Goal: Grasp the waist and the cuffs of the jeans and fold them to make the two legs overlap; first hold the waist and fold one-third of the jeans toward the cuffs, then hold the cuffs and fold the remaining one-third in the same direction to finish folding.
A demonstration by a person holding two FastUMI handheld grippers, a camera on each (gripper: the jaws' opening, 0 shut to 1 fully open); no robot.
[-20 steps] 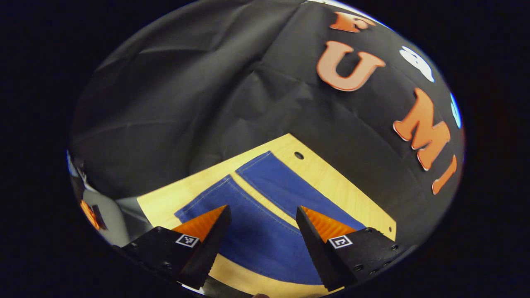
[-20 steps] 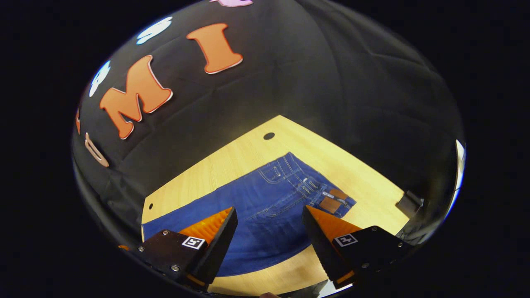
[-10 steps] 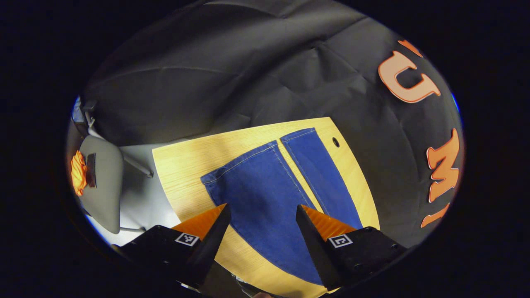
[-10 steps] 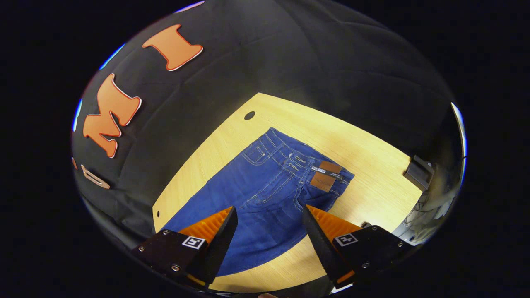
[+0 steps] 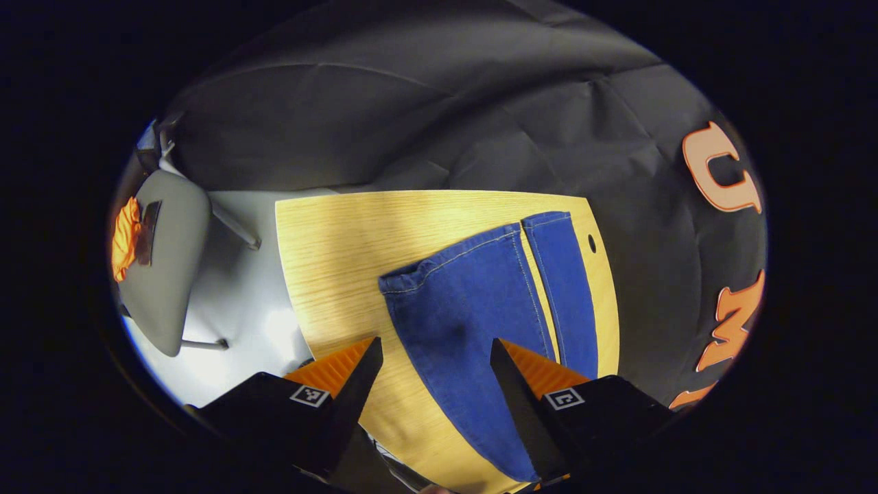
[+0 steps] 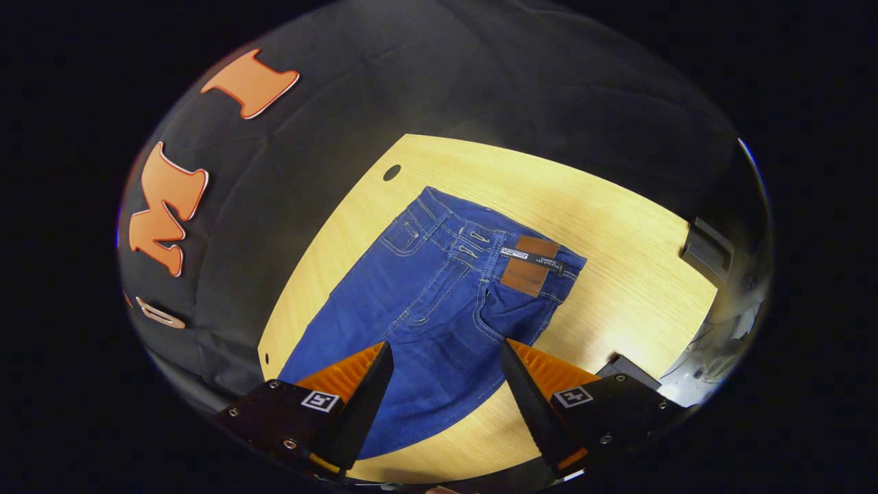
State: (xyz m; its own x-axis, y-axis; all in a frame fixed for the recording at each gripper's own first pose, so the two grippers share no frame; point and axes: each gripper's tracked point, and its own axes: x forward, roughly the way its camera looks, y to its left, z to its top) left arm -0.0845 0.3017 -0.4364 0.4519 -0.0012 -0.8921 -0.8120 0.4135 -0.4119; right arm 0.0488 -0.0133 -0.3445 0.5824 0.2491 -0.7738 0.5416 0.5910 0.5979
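Jeans (image 6: pixel 439 295) are lying flat on the table (image 6: pixel 617 274), legs not yet overlapped. Their long axis is running from the waist (image 6: pixel 494 237), ahead of the released right claw (image 6: pixel 446 384), to the cuffs (image 5: pixel 480 250), ahead of the released left claw (image 5: pixel 433 381). Both claws are hovering above the jeans, gripping nothing.
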